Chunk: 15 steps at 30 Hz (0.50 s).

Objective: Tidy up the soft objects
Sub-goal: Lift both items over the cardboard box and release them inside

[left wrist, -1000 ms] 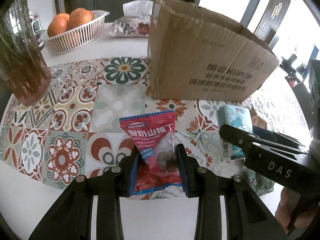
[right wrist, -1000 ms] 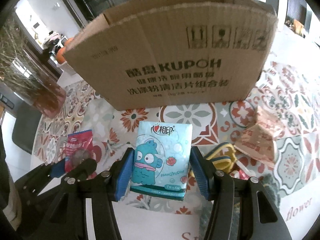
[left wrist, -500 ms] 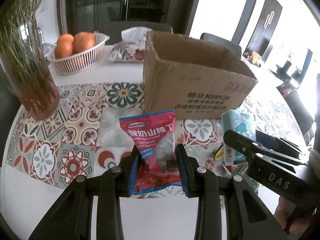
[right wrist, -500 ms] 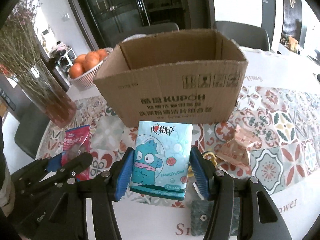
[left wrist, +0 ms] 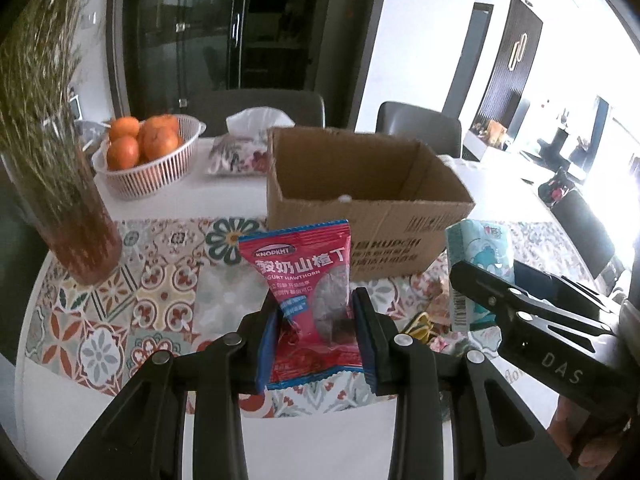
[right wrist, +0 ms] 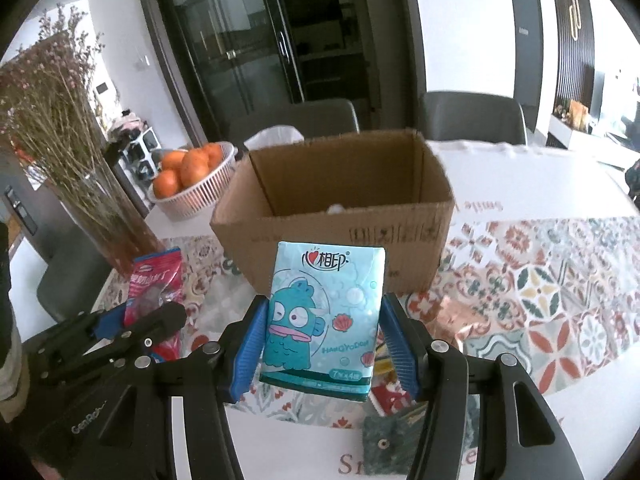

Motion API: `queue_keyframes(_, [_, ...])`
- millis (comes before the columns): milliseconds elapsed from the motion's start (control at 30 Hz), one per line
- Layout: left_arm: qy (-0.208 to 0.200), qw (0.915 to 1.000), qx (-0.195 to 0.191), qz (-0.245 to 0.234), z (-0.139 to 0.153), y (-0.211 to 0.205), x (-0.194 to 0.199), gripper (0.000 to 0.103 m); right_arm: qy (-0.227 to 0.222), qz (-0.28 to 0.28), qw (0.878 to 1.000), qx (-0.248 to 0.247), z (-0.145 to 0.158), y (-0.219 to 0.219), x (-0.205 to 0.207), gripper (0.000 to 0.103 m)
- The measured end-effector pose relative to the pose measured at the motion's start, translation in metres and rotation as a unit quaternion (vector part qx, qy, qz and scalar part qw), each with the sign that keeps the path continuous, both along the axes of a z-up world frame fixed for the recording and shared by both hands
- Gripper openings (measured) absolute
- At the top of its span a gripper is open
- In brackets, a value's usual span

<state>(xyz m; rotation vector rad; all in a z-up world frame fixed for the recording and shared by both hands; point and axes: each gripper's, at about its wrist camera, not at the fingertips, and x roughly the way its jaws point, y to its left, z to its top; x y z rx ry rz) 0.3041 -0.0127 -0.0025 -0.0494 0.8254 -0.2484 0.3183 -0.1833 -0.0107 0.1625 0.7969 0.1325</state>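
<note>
At six o'clock from the KUPOH box (left wrist: 372, 216), left gripper (left wrist: 316, 344) clamps a KNOPKHT "YOGURT HAWTHORN" packet (left wrist: 308, 292), right gripper (right wrist: 320, 344) pinches a HANGYODON tissue pack (right wrist: 324, 312).

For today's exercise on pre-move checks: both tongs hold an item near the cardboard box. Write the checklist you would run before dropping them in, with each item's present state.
1. Left tongs clamped on the red snack packet: ok.
2. Right tongs clamped on the tissue pack: ok.
3. Box open at the top: ok.
4. Room inside the box: ok; only a small white thing shows above its front wall.
5. Both items lifted above the box rim: cannot tell.
6. The two tongs apart from each other: ok, side by side with a gap.
</note>
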Motion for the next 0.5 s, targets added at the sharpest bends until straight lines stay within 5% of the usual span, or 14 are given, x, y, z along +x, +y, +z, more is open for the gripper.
queue_keyframes(500, [-0.046,0.9988,0.0,-0.017,0.041,-0.014,0.012,0.035,-0.05,0.0,0.999,0.001,0.045,-0.012,0.003,0.057])
